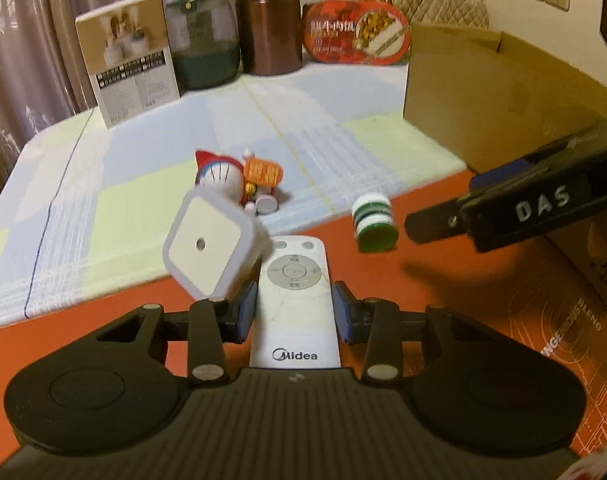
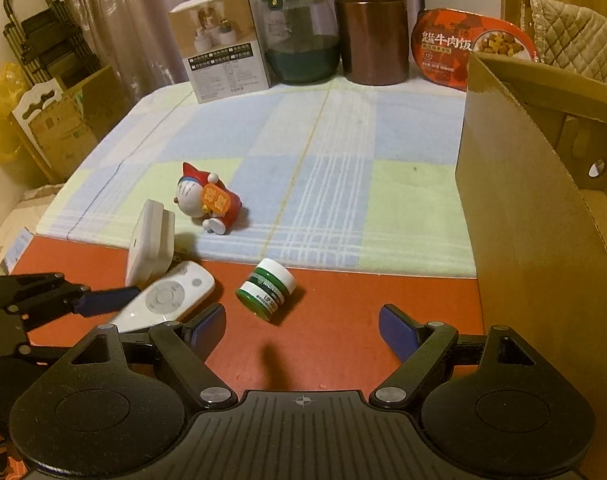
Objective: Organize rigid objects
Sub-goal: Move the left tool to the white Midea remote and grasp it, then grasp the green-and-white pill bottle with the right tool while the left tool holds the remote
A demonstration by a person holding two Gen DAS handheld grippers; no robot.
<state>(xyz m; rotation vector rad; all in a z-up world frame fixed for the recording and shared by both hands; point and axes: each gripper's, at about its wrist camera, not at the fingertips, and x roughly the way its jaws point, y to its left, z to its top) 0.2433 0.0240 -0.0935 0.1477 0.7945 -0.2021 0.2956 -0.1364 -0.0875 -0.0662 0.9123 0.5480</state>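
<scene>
Remote [image 1: 294,304] | clamped in left hand-held gripper [image 1: 294,312] (tilted downward)

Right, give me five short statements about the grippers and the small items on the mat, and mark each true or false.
1. The left gripper is closed on the white remote. True.
2. The right gripper holds the green jar. False: its jaws stand open and empty.
3. The green jar lies on its side. True.
4. The toy figure sits inside the cardboard box. False: it lies on the checked cloth.
5. The white square device leans tilted beside the remote. True.
</scene>
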